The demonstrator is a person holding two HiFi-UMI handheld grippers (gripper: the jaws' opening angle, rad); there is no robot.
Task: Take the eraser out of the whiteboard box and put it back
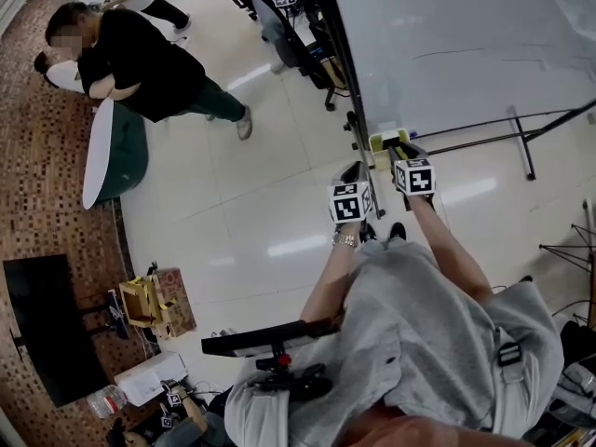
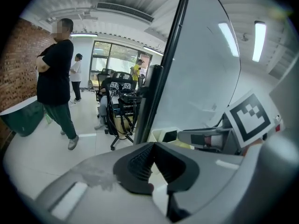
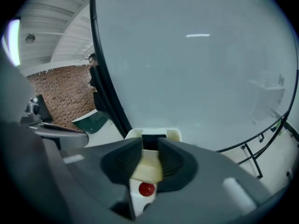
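A cream whiteboard box (image 1: 380,142) hangs at the lower left corner of the whiteboard (image 1: 447,35). In the right gripper view the box (image 3: 174,134) sits just beyond the jaws, and the eraser (image 3: 147,167), a cream block with a dark top, stands between the pads. My right gripper (image 3: 149,147) is shut on it, with both pads against its sides. My left gripper (image 2: 153,146) hovers just left of the box (image 2: 163,135), its tips together and nothing in it. In the head view the left gripper (image 1: 358,173) and the right gripper (image 1: 400,149) sit side by side below the box.
The whiteboard's stand legs (image 1: 521,138) spread over the floor to the right. A wheeled office chair (image 1: 298,45) stands left of the board. A person in black (image 1: 140,63) stands by a round white table (image 1: 98,156) at the far left.
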